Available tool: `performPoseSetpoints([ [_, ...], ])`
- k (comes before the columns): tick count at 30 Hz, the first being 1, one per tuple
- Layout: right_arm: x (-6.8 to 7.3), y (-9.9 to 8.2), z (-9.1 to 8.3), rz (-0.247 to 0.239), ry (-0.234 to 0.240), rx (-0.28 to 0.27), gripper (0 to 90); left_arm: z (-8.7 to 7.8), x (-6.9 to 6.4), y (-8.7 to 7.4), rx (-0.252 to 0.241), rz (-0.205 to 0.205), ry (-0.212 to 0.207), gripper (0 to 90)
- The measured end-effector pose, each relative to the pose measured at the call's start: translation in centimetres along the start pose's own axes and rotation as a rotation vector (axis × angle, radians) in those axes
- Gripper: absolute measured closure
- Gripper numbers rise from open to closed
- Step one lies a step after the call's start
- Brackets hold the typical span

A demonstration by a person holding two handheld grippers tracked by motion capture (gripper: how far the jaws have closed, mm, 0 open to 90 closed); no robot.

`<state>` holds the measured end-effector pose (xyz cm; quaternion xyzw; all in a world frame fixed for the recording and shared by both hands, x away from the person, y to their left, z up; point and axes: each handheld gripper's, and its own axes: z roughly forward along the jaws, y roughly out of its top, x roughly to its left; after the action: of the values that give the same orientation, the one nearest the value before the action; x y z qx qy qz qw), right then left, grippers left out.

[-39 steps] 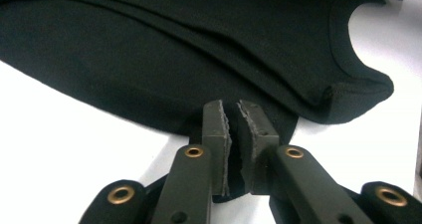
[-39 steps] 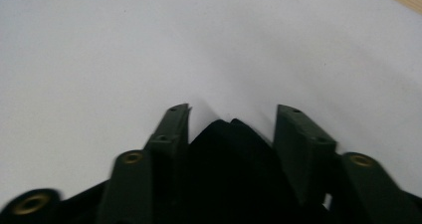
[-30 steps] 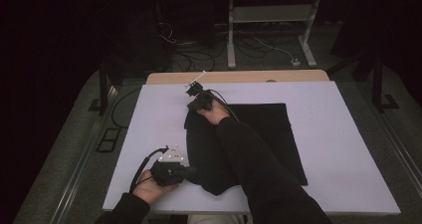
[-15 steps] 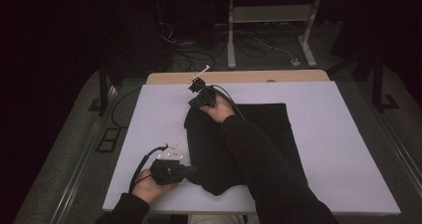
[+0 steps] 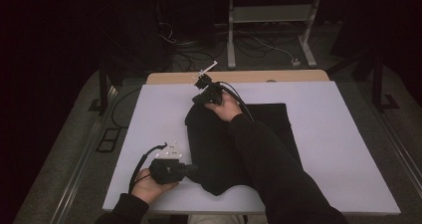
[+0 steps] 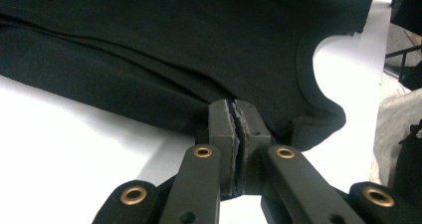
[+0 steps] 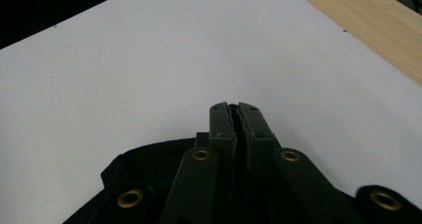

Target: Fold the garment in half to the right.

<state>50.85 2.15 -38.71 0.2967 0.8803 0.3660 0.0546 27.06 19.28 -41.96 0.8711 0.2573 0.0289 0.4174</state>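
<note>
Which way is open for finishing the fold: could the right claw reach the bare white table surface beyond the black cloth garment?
Probably yes. The right claw, shut on the black cloth garment, sits at its far edge, with bare white table surface directly ahead and nothing lying there.

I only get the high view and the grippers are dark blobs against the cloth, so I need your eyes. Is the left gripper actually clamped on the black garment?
Observer: Yes. In the left gripper view the left gripper has its jaws shut on the edge of the black garment.
Operator: Which part of it is near that grip?
Observer: A curved, hemmed opening, a neckline or an armhole, lies just right of the jaws.
Operator: And the right gripper?
Observer: The right gripper is shut too, with black cloth bunched under its jaws and the white table ahead.
</note>
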Motion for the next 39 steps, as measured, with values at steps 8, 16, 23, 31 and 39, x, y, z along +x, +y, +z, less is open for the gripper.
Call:
performPoseSetpoints([
  [8,-0.1,0.0,-1.9,0.036,0.002,-0.032,84.5,-0.2,-0.4,0.8,-0.025,-0.005,-0.005,85.9],
  [16,-0.3,-0.4,-3.6,0.015,0.0,-0.043,84.5,0.4,-1.0,1.7,-0.019,0.023,-0.024,85.9],
  [23,-0.5,-0.7,-5.0,0.014,-0.007,-0.057,84.5,0.9,-1.5,2.3,-0.017,0.04,-0.036,85.9],
  [31,-0.7,-1.2,-6.0,0.016,-0.01,-0.072,84.5,1.1,-1.8,3.0,-0.024,0.054,-0.044,85.9],
  [39,-1.2,-2.0,-7.0,0.022,-0.018,-0.086,84.5,1.6,-2.4,3.7,-0.036,0.062,-0.059,85.9],
])
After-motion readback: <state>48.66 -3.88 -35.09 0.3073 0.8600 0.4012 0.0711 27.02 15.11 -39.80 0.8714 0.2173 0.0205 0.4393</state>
